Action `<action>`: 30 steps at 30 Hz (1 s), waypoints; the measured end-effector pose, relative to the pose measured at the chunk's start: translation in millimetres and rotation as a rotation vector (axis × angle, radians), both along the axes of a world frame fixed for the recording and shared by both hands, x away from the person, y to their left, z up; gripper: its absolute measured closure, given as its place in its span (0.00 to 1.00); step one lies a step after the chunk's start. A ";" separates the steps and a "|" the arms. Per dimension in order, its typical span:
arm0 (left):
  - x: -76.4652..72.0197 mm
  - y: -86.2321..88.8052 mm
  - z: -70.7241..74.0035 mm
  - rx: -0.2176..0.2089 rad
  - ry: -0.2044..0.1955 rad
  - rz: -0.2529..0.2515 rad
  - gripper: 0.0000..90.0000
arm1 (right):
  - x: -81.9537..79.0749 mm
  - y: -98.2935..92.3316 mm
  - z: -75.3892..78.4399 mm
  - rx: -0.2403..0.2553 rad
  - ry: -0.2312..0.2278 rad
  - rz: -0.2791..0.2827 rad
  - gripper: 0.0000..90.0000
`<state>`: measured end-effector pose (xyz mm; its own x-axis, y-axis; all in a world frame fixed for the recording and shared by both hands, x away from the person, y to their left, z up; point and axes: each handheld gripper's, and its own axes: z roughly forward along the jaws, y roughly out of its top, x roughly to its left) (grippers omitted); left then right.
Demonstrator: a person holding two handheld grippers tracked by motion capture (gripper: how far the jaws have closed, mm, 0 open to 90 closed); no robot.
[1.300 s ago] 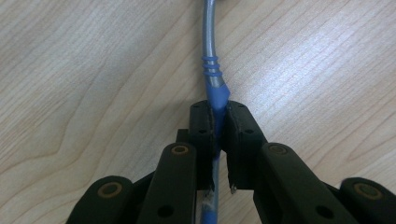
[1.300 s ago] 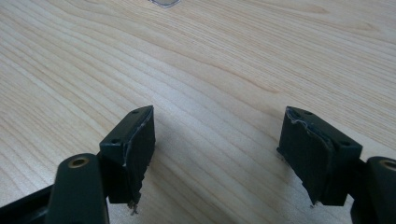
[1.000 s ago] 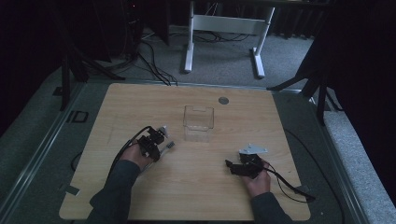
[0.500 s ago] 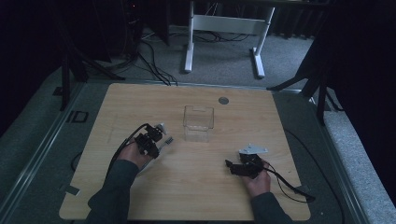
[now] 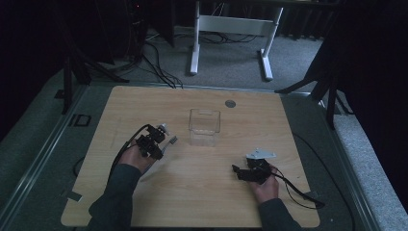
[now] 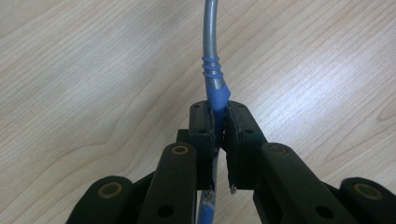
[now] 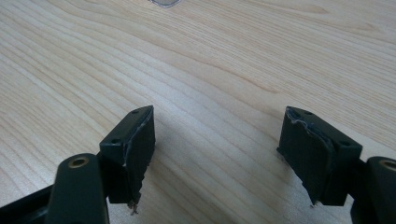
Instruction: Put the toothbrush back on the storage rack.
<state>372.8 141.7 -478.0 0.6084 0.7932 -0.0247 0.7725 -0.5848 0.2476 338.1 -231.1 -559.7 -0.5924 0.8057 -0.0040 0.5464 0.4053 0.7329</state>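
My left gripper (image 6: 218, 114) is shut on the blue handle of a utensil (image 6: 211, 42), whose silver metal shaft runs forward over the wooden table (image 6: 93, 70). In the high view the left gripper (image 5: 161, 139) sits at the table's left middle, and the utensil's grey end (image 5: 172, 140) points toward a clear plastic container (image 5: 204, 126). Near the right front of the table my right gripper (image 5: 238, 169) rests low. In the right gripper view it (image 7: 219, 140) stands open over bare wood with nothing between its jaws.
A small grey disc (image 5: 230, 103) lies on the table behind the container. Each gripper trails a black cable (image 5: 298, 187) across the table. Beyond the table's far edge stand a white frame (image 5: 231, 24) and loose cables on the floor.
The left hand has shifted only slightly with the utensil still gripped. The right hand has kept still.
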 end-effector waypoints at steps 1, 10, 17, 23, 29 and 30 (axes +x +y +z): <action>-0.1 0.1 0.5 -0.004 -0.006 0.001 0.91 | 0.0 0.0 0.0 0.000 0.000 0.000 0.30; -1.7 0.3 7.8 -0.061 -0.037 -0.017 0.91 | 0.1 -0.1 0.0 -0.001 -0.002 0.001 0.30; -2.9 0.1 12.5 -0.083 -0.060 -0.025 0.91 | 0.1 0.0 0.0 0.000 -0.001 0.001 0.30; -4.4 0.6 15.5 -0.101 -0.101 -0.013 0.91 | 0.1 0.0 0.0 0.000 -0.001 0.001 0.30; -4.5 1.8 16.8 -0.108 -0.116 -0.019 0.91 | 0.1 0.0 0.0 0.000 -0.001 0.001 0.30; -4.6 1.7 16.8 -0.108 -0.120 -0.018 0.91 | 0.1 0.0 0.0 0.000 -0.001 0.001 0.30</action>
